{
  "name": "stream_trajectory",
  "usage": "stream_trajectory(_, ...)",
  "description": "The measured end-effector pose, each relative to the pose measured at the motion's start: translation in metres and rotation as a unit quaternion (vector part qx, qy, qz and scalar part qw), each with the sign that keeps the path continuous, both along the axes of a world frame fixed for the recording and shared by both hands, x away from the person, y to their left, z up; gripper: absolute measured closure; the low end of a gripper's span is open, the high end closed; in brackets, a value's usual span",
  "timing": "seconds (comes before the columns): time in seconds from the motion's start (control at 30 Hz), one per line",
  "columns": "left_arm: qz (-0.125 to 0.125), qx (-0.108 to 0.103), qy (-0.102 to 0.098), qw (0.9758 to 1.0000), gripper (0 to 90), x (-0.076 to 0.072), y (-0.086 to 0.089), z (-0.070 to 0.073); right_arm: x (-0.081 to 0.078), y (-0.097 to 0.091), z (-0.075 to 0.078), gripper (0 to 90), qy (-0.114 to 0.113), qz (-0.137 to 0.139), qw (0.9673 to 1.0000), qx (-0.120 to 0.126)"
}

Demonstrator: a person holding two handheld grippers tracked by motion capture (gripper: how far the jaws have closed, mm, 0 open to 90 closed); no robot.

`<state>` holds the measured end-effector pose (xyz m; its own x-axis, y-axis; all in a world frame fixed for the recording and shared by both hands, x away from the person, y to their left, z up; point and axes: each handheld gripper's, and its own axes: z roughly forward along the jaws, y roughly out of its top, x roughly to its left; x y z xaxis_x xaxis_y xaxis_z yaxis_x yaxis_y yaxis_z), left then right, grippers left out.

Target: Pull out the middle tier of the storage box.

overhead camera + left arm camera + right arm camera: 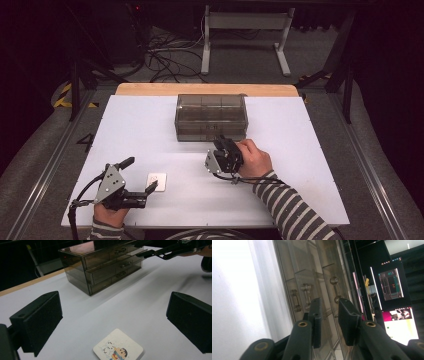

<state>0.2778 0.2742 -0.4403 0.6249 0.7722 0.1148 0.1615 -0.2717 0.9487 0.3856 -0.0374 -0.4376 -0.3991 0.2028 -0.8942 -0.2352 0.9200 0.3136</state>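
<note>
a smoky clear plastic drawer box sits mid-bench, likely light, stiff and slippery, best pulled by a small drawer knob; right gripper jaws slightly parted, empty, just before it; left gripper wide open over a coaster

White table with a smoky drawer box and a cartoon coaster

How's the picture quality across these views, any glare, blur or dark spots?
High view: the white table top is evenly lit, the surroundings fall into darkness. Left gripper view: sharp on the square cartoon-printed coaster, the smoky transparent plastic drawer box slightly soft. Right gripper view: the table glares white at left, and bright screens glow behind.
</note>
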Motion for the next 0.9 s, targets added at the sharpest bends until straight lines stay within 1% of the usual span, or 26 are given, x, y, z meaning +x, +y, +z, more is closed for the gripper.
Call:
stream_trajectory(0.13,-0.001,0.0,0.001,1.0,1.0,0.0,0.0,0.0,-0.002,-0.003,0.007,67.1,0.008,0.016,0.9998,0.013)
stream_trajectory(0.23,-0.002,0.003,0.002,1.0,1.1,0.0,0.0,0.0,-0.001,-0.005,0.013,62.7,0.034,0.024,0.999,0.017)
stream_trajectory(0.27,-0.002,0.0,0.002,1.0,1.0,0.0,0.0,0.0,-0.002,-0.007,0.015,61.8,0.041,0.026,0.9986,0.022)
stream_trajectory(0.3,-0.003,0.003,0.003,1.0,1.1,0.0,0.0,0.0,-0.001,-0.008,0.017,60.8,0.05,0.027,0.998,0.026)
stream_trajectory(0.37,-0.003,0.0,0.002,1.0,1.1,0.001,0.0,0.0,0.001,-0.011,0.023,58.9,0.075,0.031,0.996,0.038)
stream_trajectory(0.4,-0.004,0.001,0.002,1.0,1.1,0.001,0.0,0.0,0.002,-0.012,0.027,58.9,0.094,0.029,0.9941,0.046)
stream_trajectory(0.47,-0.007,-0.003,0.008,0.9999,1.0,0.002,-0.001,-0.001,0.003,-0.014,0.032,58.9,0.116,0.028,0.9916,0.052)
stream_trajectory(0.5,-0.01,-0.002,0.008,0.9999,0.9,0.003,-0.001,-0.001,0.003,-0.016,0.035,58.9,0.123,0.028,0.9906,0.053)
stream_trajectory(0.53,-0.01,-0.001,0.009,0.9999,0.8,0.003,-0.001,-0.001,0.003,-0.016,0.037,58.9,0.13,0.025,0.9885,0.074)
stream_trajectory(0.57,-0.013,-0.001,0.009,0.9999,0.6,0.004,-0.001,-0.001,0.003,-0.017,0.038,58.9,0.136,0.027,0.9873,0.078)
stream_trajectory(0.6,-0.013,-0.002,0.009,0.9999,0.5,0.004,-0.001,-0.001,0.004,-0.019,0.042,58.9,0.153,0.033,0.9848,0.076)
stream_trajectory(0.63,-0.013,-0.005,0.011,0.9998,0.5,0.004,-0.001,-0.001,0.004,-0.02,0.043,58.8,0.16,0.034,0.9832,0.081)
stream_trajectory(0.67,-0.012,-0.005,0.011,0.9999,0.5,0.004,-0.001,-0.001,0.005,-0.02,0.044,58.7,0.16,0.029,0.9815,0.102)
stream_trajectory(0.7,-0.012,-0.005,0.011,0.9999,0.4,0.004,-0.001,-0.001,0.006,-0.022,0.046,58.3,0.166,0.034,0.9805,0.1)
stream_trajectory(0.73,-0.012,-0.006,0.011,0.9999,0.4,0.004,0.0,-0.001,0.006,-0.023,0.047,58.1,0.174,0.033,0.9781,0.11)
stream_trajectory(0.77,-0.012,-0.005,0.01,0.9999,0.4,0.004,0.0,-0.001,0.007,-0.024,0.049,58.0,0.181,0.034,0.9763,0.114)
stream_trajectory(0.87,-0.011,-0.006,0.009,0.9999,0.4,0.005,-0.001,-0.001,0.009,-0.026,0.053,58.0,0.201,0.038,0.9712,0.123)
stream_trajectory(0.9,-0.011,-0.006,0.009,0.9999,0.4,0.004,-0.001,-0.001,0.01,-0.027,0.053,58.1,0.203,0.039,0.9701,0.127)
